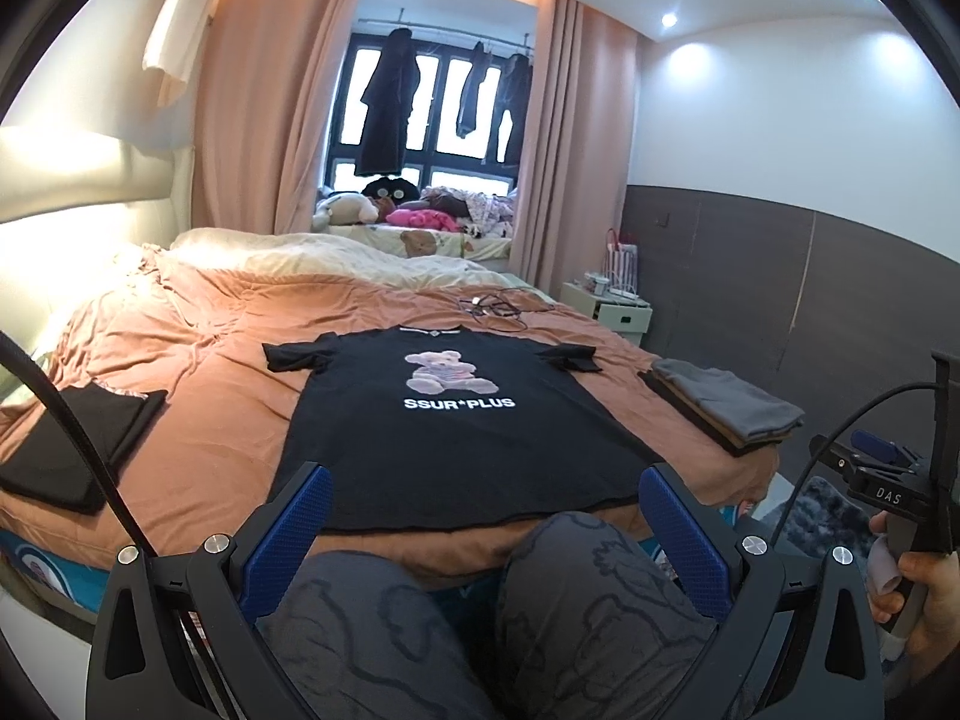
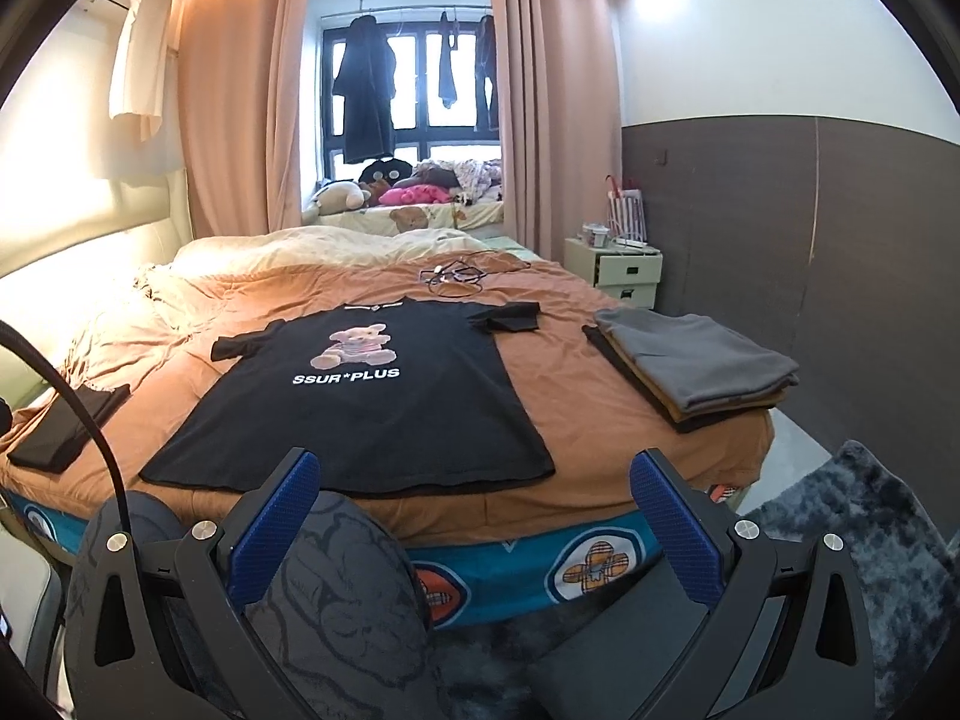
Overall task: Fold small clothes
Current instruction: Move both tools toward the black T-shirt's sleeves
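On bed [image 1: 198, 360], flat black T-shirt [image 1: 456, 438], hem partly hidden.

Right gripper [image 2: 474, 480] wide open, blue-padded fingers [image 2: 672, 522] spread, gripping nothing — held short of the bed's near edge. Ahead, black T-shirt [image 2: 372, 408] laid flat on the orange bedspread [image 2: 576, 384], face up, teddy-bear print and "SSUR*PLUS" showing, both sleeves out, hem nearest the camera. To the right, well apart from the shirt, a stack of folded clothes [image 2: 696, 360] — grey on top. Far left, a folded black garment [image 2: 66, 426] near the bed's edge. Beyond the collar, a tangle of cables [image 2: 456, 276]. Down low, a knee in patterned grey trousers [image 2: 336, 576] between the fingers. Shaggy dark rug [image 2: 870, 546] at right.
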The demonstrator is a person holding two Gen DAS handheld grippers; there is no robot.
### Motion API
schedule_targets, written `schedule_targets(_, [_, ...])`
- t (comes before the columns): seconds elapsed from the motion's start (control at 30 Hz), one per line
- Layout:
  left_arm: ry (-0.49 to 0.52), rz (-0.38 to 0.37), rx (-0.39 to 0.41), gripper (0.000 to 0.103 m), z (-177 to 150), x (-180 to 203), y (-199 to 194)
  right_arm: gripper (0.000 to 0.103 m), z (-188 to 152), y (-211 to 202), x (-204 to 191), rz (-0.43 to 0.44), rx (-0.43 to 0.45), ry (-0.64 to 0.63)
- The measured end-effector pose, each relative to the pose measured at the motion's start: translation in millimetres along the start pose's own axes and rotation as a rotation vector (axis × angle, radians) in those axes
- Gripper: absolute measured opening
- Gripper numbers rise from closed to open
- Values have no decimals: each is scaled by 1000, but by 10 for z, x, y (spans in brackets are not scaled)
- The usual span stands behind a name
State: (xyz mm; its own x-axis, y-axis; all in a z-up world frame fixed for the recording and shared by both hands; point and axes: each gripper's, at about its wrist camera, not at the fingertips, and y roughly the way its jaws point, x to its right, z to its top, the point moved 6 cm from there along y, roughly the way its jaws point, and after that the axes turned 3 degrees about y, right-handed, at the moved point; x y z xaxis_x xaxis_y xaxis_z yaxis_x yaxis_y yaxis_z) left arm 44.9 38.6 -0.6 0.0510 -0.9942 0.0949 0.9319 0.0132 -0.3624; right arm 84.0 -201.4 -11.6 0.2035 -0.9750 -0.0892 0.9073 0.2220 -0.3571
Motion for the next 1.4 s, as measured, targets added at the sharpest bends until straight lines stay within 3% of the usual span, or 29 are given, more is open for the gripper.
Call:
schedule_targets(0.33, [-27, 38, -31, 103, 244, -409, 492, 103, 415, 609, -85, 50, -10, 10])
schedule_targets(0.7, [-117, 97, -105, 103, 652, -1201, 1239, 103, 930, 1605, -312, 134, -43, -30])
schedule_targets(0.87, [-125, 107, -147, 98, 810, -1516, 1712, 103, 1135, 2148, -457, 194, -78, -40])
schedule_targets(1.07, [-131, 122, -199, 91, 945, -1907, 2252, 85, 1366, 2841, -592, 273, -153, -41])
schedule_targets(1.27, [-155, 139, -261, 84, 1060, -2304, 2812, 83, 1608, 3499, -701, 326, -219, -38])
schedule_targets(1.4, [-191, 140, -301, 81, 1118, -2609, 3159, 75, 1789, 3964, -869, 363, -269, -52])
